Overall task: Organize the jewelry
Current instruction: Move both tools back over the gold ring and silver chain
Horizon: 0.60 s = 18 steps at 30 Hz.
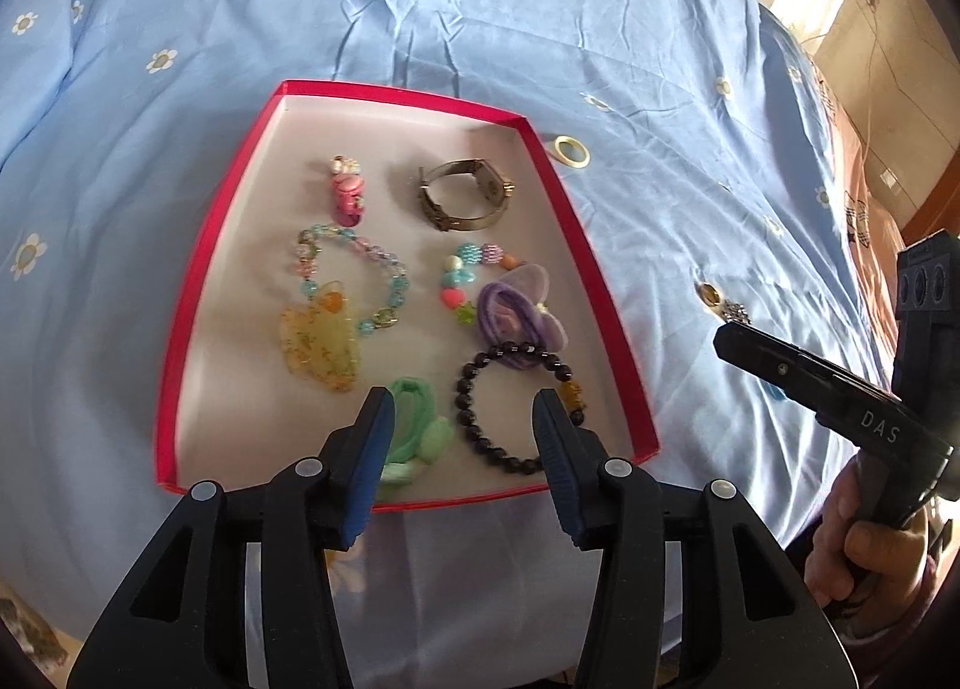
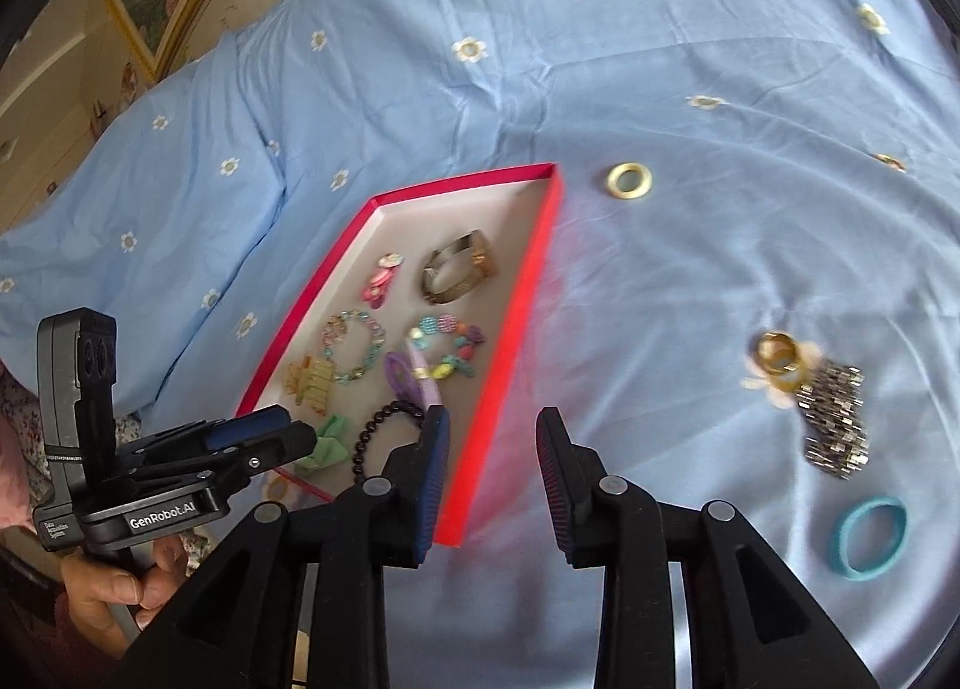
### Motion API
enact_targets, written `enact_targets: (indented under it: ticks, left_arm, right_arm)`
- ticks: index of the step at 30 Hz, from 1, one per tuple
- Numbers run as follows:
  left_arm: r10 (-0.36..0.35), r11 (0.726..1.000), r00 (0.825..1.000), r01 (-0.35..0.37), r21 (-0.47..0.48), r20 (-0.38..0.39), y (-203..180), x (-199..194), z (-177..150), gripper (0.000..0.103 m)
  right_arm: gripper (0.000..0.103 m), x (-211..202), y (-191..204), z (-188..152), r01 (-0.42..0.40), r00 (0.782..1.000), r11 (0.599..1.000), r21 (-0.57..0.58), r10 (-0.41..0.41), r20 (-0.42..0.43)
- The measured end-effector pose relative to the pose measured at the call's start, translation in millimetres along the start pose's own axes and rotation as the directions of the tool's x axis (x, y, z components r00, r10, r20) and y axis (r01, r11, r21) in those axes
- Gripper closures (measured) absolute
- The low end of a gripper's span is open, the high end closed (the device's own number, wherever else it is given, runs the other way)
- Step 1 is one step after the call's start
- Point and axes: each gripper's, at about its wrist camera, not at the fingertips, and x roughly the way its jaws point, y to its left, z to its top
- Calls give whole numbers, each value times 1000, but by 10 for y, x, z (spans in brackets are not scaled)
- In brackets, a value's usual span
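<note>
Red-walled tray (image 2: 510,329) on the blue bedspread (image 2: 690,59) already holds most pieces: a metal watch (image 1: 465,194), pink clip (image 1: 347,191), two bead bracelets, yellow claw clip (image 1: 318,341), purple hair tie (image 1: 516,311), green scrunchie (image 1: 414,425) and dark bead bracelet (image 1: 510,407). Judged well advanced. Outside the tray's right wall remain a gold ring (image 2: 628,181), a gold-and-silver cluster (image 2: 810,395) and a teal band (image 2: 868,536). Left gripper (image 1: 463,461) and right gripper (image 2: 493,479) both stand apart, empty.

You've got a red-rimmed box (image 1: 606,293) w/ white floor, black bead bracelet (image 1: 510,407), on pale blue sheet (image 1: 180,179) w/ white flowers.
</note>
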Motion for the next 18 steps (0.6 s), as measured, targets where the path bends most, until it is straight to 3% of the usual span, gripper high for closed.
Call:
enact_targets:
  ticks: [10, 18]
  left_arm:
    - [-56, 997, 998, 56, 61, -14, -398, 104, 52, 56]
    - [-84, 990, 996, 87, 114, -29, -683, 185, 97, 56]
  right_arm:
    - [67, -369, -558, -88, 107, 993, 989, 104, -113, 46]
    - [67, -531, -872, -125, 146, 985, 975, 167, -159, 67]
